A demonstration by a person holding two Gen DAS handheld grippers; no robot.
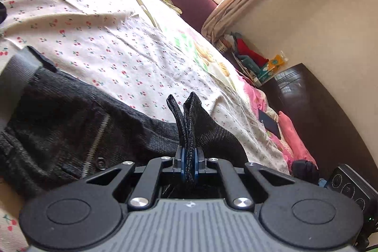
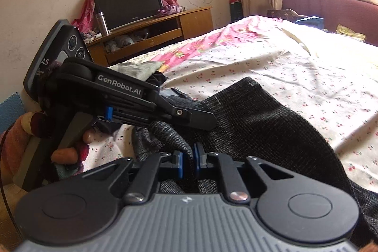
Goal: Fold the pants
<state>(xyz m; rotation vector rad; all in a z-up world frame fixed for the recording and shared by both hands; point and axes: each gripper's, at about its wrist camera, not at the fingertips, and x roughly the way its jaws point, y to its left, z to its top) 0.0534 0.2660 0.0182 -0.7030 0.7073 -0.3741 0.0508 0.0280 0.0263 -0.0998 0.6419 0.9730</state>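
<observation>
Dark checked trousers stretch away leftward ahead of left gripper, clenched on doubled hem. Right gripper pinches trouser fabric too.

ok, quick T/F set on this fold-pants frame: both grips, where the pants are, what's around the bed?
1. The left tongs are shut on the pants. True.
2. The right tongs are open and hold nothing. False: they are shut on a fold of the pants, as the right wrist view shows.
3. The pants lie on the bed, on a cherry-print sheet. True.
4. The pants are light blue. False: they are dark grey to black.
5. A TV stands on a wooden cabinet by the wall. True.
6. The two tongs are far apart. False: in the right wrist view the left tongs sit close, just left of and above the right ones.
</observation>
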